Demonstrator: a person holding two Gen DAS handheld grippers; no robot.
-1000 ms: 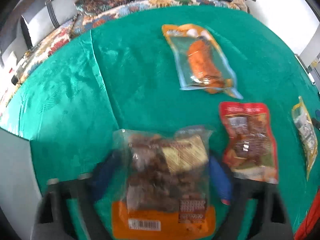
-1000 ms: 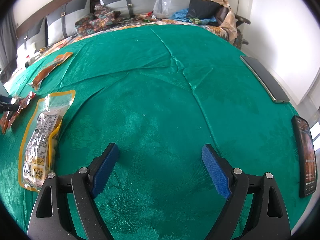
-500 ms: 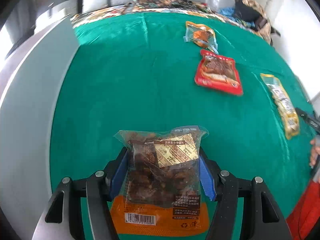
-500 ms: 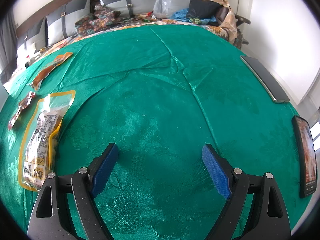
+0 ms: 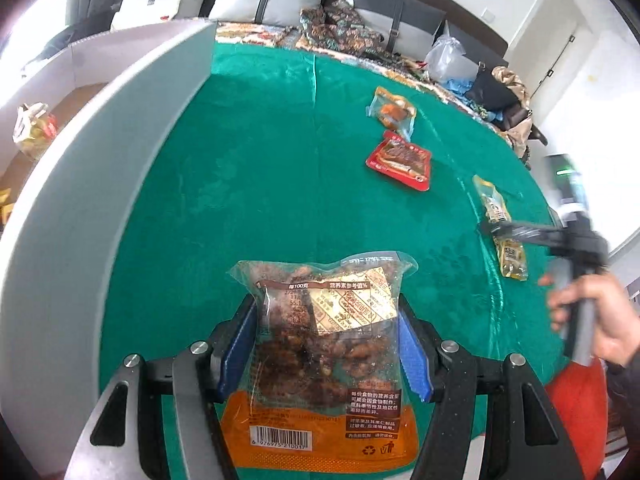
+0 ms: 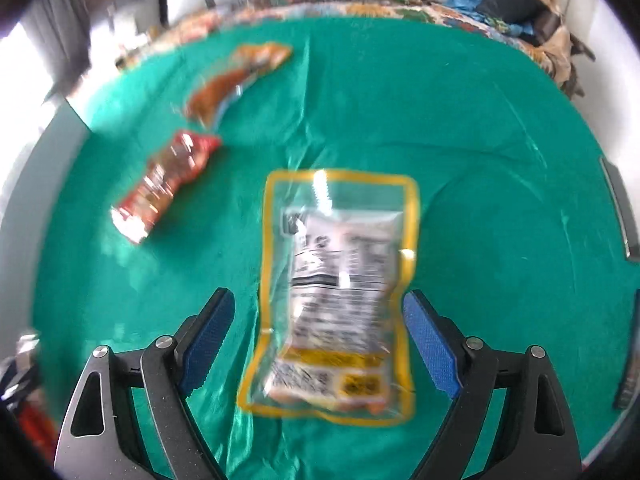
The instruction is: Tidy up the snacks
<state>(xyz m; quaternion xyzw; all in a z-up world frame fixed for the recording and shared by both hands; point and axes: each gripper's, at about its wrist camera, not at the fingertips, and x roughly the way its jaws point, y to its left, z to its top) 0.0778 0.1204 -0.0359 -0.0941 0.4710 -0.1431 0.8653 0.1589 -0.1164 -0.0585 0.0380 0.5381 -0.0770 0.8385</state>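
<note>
My left gripper (image 5: 326, 344) is shut on a clear snack pack of brown pieces with an orange bottom (image 5: 324, 360), held above the green cloth. My right gripper (image 6: 316, 340) is open, its blue pads on either side of a yellow-edged snack pack (image 6: 336, 288) lying on the cloth; it also shows in the left wrist view (image 5: 500, 220). A red pack (image 5: 400, 160) and an orange pack (image 5: 392, 110) lie farther off; both show blurred in the right wrist view, the red pack (image 6: 164, 184) and the orange pack (image 6: 236, 76).
A grey-white box wall (image 5: 100, 184) stands at the left of the green table (image 5: 260, 180), with a yellow snack bag (image 5: 34, 130) beyond it. Two dark flat devices (image 6: 620, 208) lie at the table's right edge. A sofa with cushions is behind.
My left gripper has swung left with its pack toward the grey box wall. My right gripper has moved left over the yellow-edged pack, which now lies between its open fingers.
</note>
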